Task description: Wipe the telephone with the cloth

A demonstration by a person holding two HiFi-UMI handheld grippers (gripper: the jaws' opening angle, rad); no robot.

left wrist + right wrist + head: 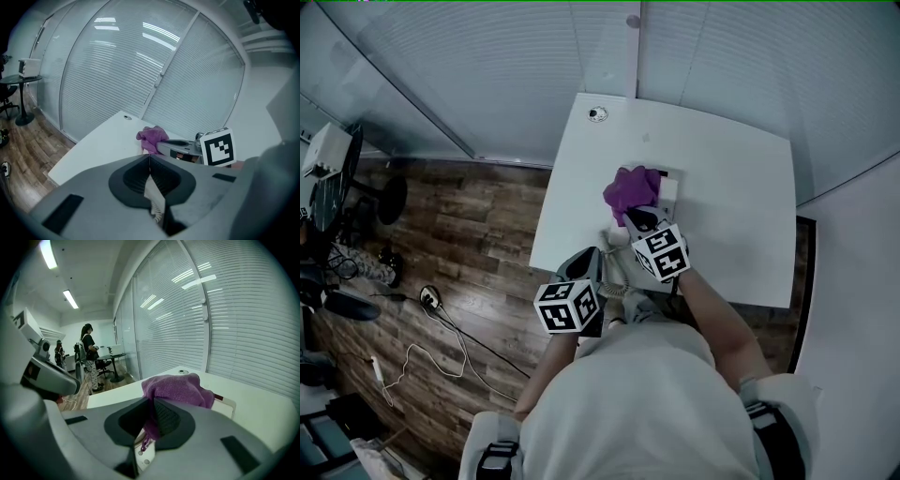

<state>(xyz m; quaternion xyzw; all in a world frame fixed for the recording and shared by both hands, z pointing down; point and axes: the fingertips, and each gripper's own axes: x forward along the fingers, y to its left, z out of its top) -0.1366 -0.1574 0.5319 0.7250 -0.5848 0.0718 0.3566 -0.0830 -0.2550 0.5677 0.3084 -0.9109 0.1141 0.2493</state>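
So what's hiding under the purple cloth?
A white telephone on the table: one corner pokes out beside the purple cloth. The part under the cloth is covered. The right hand-held gripper pinches the cloth.

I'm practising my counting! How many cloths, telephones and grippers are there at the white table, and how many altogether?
purple terry cloth: 1
white plastic telephone: 1
grey two-jaw grippers: 2, the left gripper and the right gripper
Total: 4
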